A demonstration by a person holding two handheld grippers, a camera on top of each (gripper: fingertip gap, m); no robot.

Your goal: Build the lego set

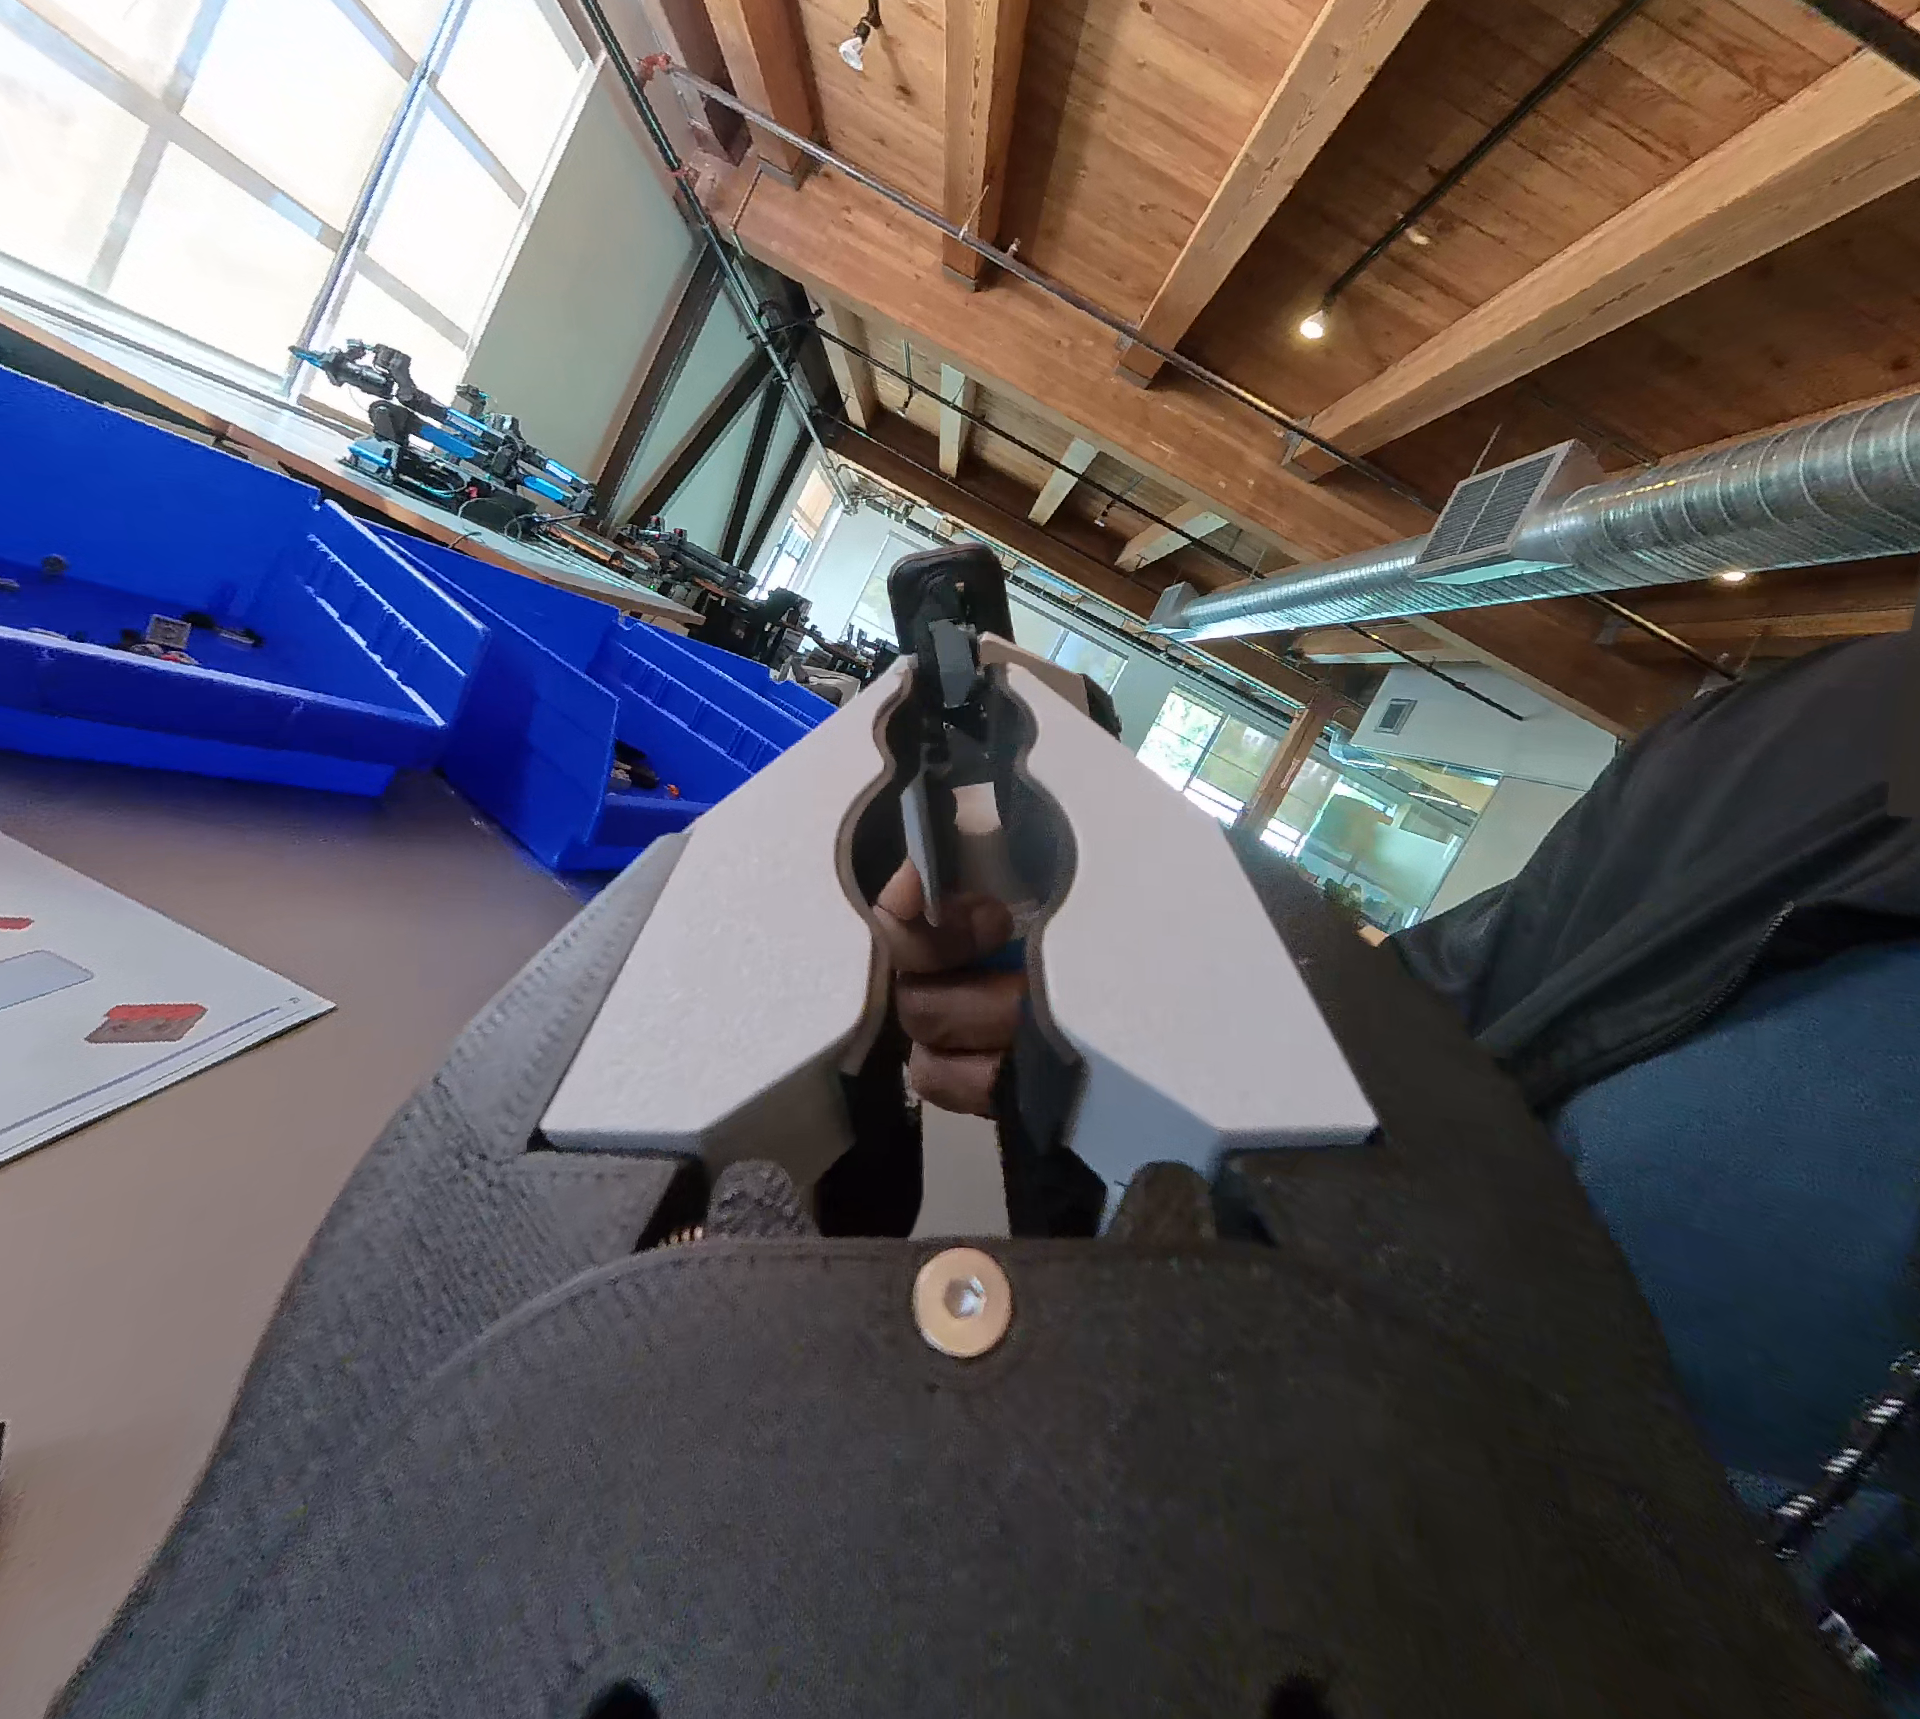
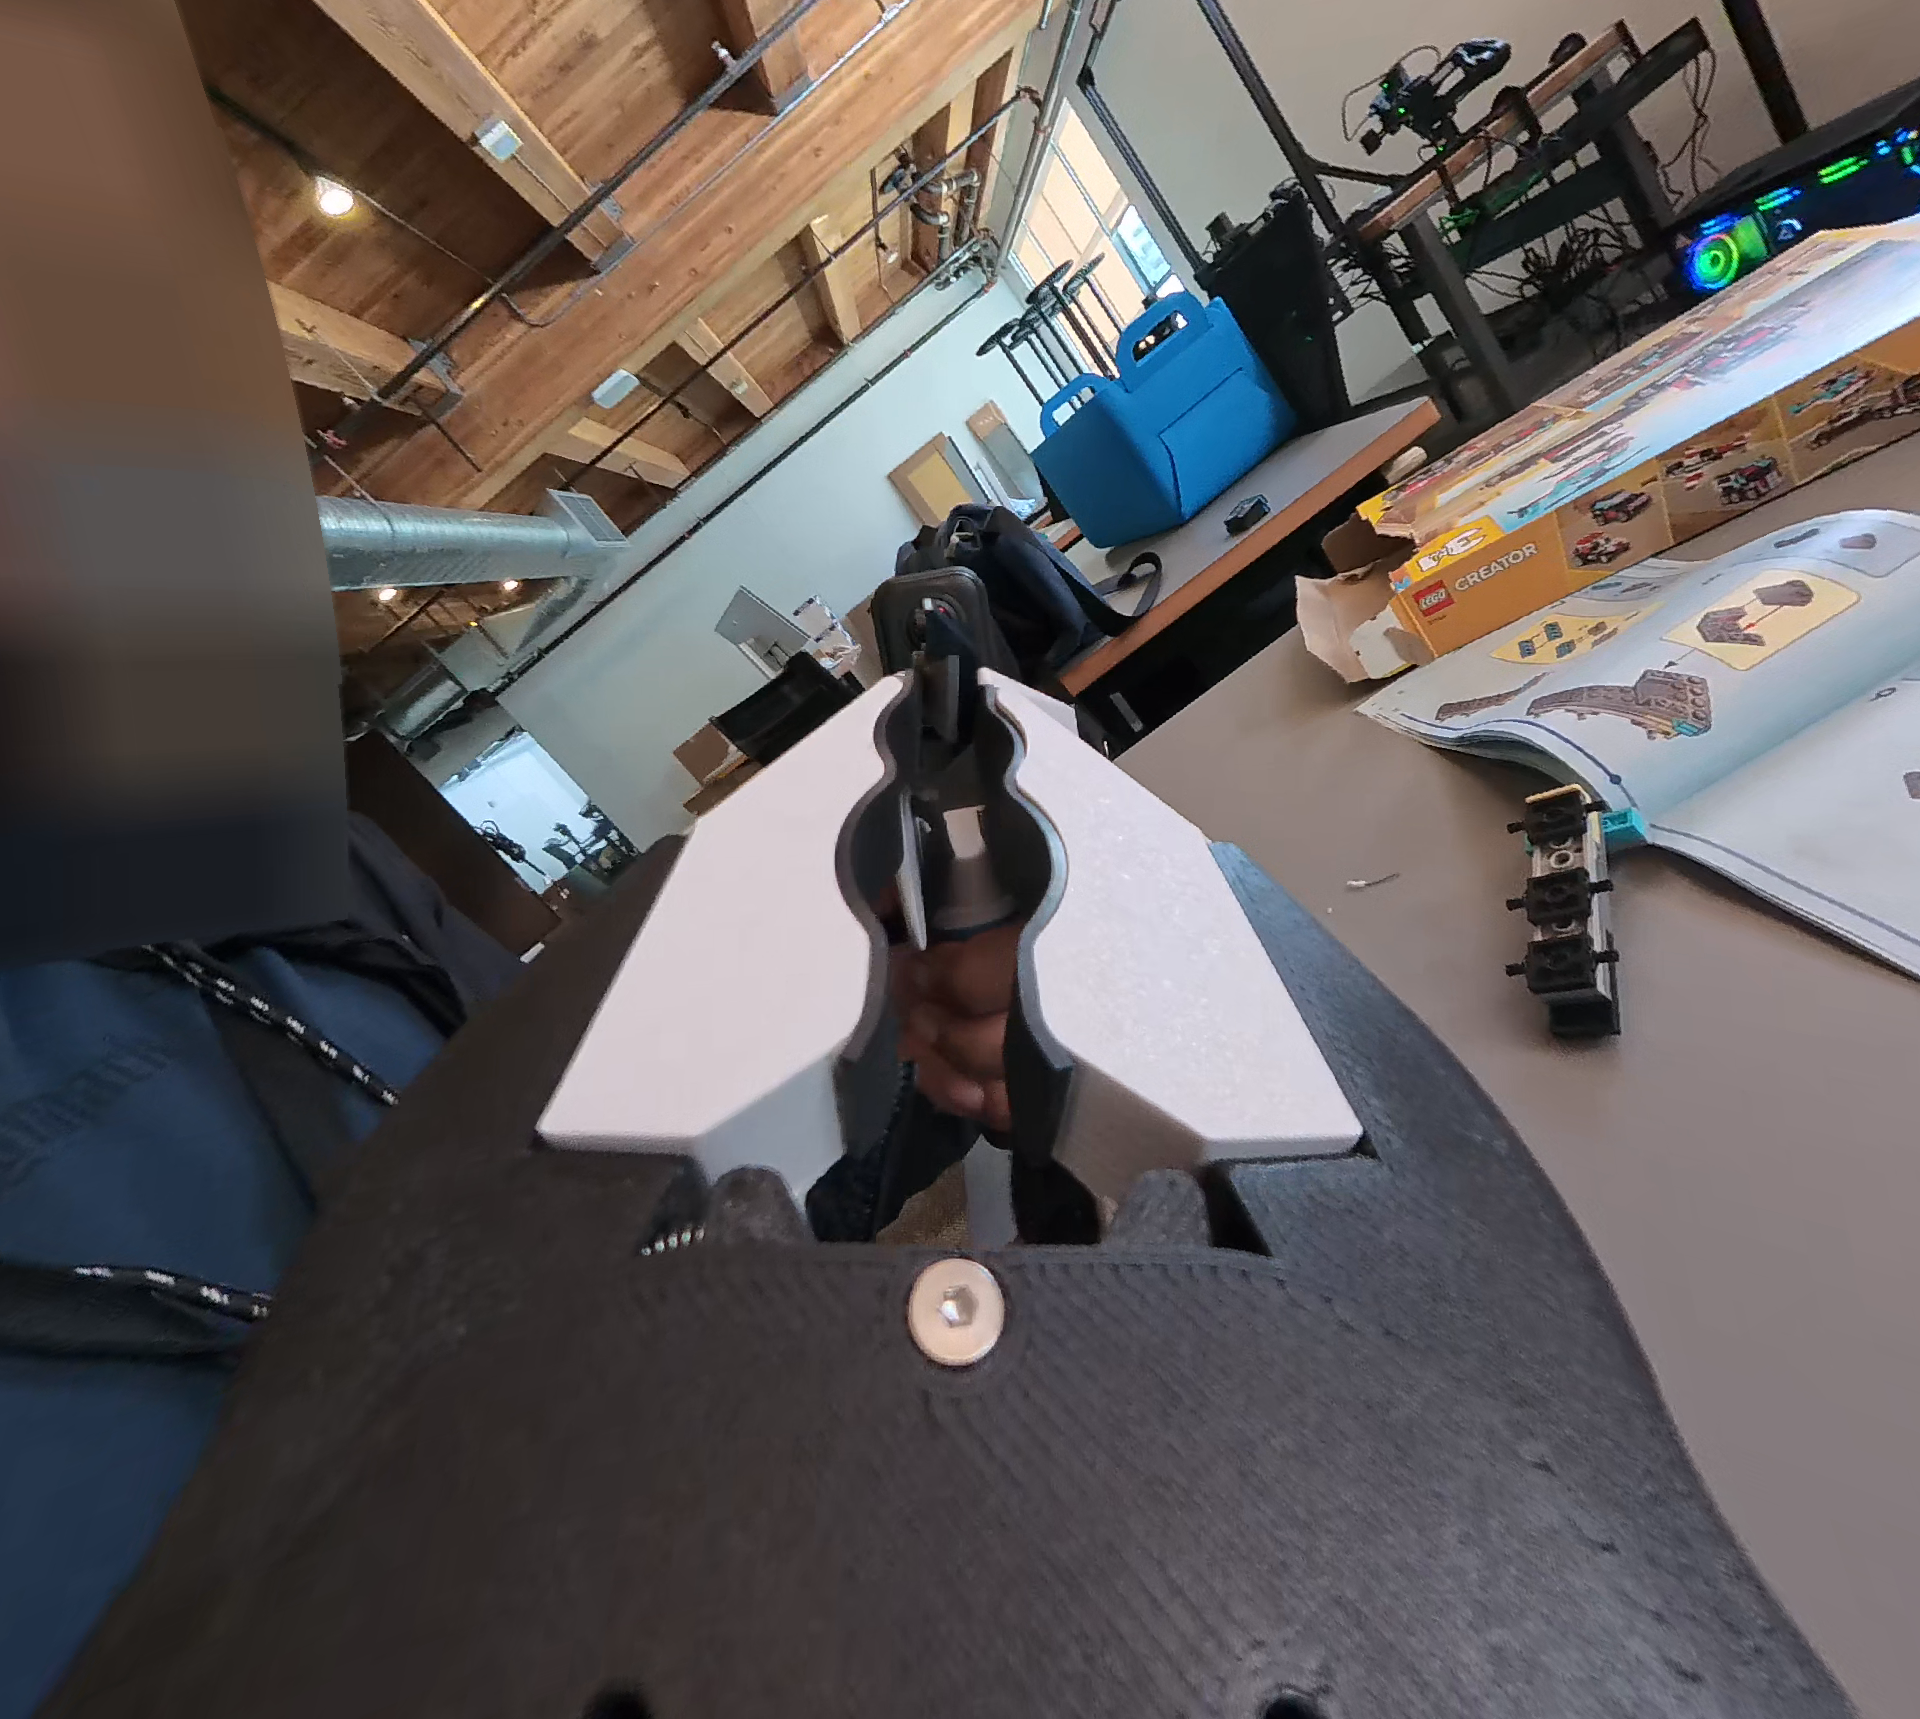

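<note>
My two grippers face each other, tip to tip, tilted up above the brown table. My left gripper has its grey fingers nearly together around a small dark grey Lego piece at the tips. My right gripper looks the same, its fingers close around a small dark grey piece. Through each gap I see the other gripper, its camera and the hand that holds it. A black and grey Lego assembly lies on the table to the right.
Blue parts bins with small pieces stand at the left. An instruction sheet lies near them. An open instruction booklet and the Lego box lie at the right. The person's dark jacket is close by. Only a small space, under 4 cm, lies between the two pairs of fingers.
</note>
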